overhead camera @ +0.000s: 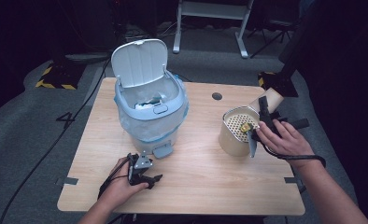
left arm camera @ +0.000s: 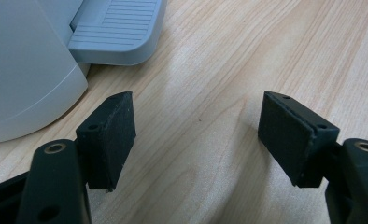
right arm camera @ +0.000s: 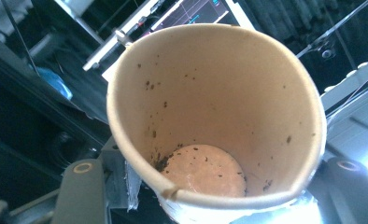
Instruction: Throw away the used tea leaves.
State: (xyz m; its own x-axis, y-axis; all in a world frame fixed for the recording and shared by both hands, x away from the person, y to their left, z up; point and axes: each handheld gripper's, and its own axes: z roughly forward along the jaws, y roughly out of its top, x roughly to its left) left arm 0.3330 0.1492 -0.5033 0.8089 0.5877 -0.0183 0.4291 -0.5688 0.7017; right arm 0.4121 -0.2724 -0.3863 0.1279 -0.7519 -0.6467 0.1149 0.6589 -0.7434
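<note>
A brown paper cup (right arm camera: 210, 107), empty but flecked with dark specks inside, lies between the jaws of my right gripper (right arm camera: 210, 198), which is shut on it. From above, the cup (overhead camera: 272, 97) is tipped on its side behind a cream canister (overhead camera: 231, 137) whose top carries a perforated strainer (overhead camera: 238, 122) with a small yellowish scrap on it. My right gripper (overhead camera: 265, 114) hangs over the canister's right rim. My left gripper (left arm camera: 198, 135) rests open on the wood with nothing between its pads, just short of the bin's pedal (left arm camera: 114, 32).
A white and blue pedal bin (overhead camera: 152, 116) stands with its lid (overhead camera: 139, 61) raised and a plastic liner inside. The wooden table (overhead camera: 196, 177) has a cable hole (overhead camera: 216, 96) near its back edge. A black post (overhead camera: 289, 70) rises at the table's back right corner.
</note>
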